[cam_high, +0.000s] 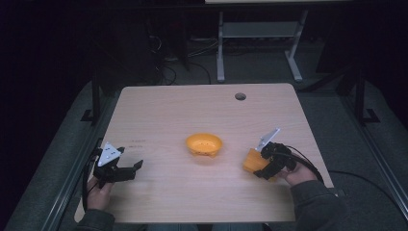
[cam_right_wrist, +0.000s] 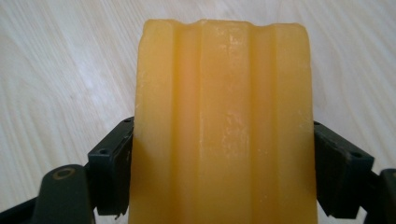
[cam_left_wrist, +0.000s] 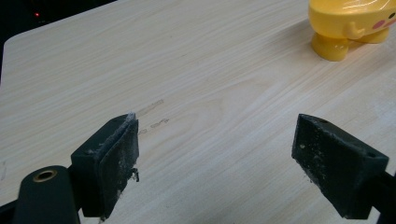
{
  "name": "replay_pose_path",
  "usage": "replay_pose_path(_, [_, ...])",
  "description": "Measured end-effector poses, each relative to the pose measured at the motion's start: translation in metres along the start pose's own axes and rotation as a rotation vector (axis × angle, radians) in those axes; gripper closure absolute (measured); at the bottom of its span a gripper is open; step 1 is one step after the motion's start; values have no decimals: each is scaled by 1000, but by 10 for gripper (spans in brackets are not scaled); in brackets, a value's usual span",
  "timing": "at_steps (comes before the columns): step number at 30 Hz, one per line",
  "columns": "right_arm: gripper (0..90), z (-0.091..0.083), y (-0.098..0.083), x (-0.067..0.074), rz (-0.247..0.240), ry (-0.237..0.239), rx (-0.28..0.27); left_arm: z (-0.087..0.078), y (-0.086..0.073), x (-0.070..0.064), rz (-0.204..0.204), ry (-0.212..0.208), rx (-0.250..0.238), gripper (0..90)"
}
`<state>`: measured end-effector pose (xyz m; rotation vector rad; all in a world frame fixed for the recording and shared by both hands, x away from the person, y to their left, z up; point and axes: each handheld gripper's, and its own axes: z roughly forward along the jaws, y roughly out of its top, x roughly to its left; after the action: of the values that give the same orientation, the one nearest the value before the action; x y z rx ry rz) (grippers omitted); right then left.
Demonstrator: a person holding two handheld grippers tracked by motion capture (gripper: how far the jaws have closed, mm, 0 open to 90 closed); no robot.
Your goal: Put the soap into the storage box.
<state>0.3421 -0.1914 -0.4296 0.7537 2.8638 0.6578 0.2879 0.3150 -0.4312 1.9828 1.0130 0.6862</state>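
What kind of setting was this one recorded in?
Probably a lab or workshop set up for recording. A bare wooden table stands in a dark room, cables trail on the floor behind it, and a metal desk frame stands farther back.

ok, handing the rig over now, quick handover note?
Right claw: shut on the orange block, at the table's right front.
Left claw: open, holding nothing, low over the table at front left.
Yellow bowl: mid-table, nothing seen in it.
Done: block gripped.
Left: likely carry the block to the bowl and release; that goal is a guess.
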Motion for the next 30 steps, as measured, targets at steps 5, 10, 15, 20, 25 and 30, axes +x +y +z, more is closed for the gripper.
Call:
replay_pose_path(5, [203,0,11,-2,-23,11,4,0,0,0,-2,0,2,141])
replay_pose_path(10, [203,0,19,-5,-30,18,2,0,0,1,-4,2,1,141])
replay_pose_path(15, [203,-2,26,-8,-35,31,-13,0,0,1,-1,1,1,141])
replay_pose_path(20, [203,-4,34,-9,-51,28,-9,0,0,1,-3,2,2,141])
replay_pose_path(25, [203,-5,40,-10,-55,41,-28,0,0,1,-5,2,2,141])
replay_pose_path(30, [203,-4,45,-12,-63,42,-20,0,0,1,-4,2,1,141])
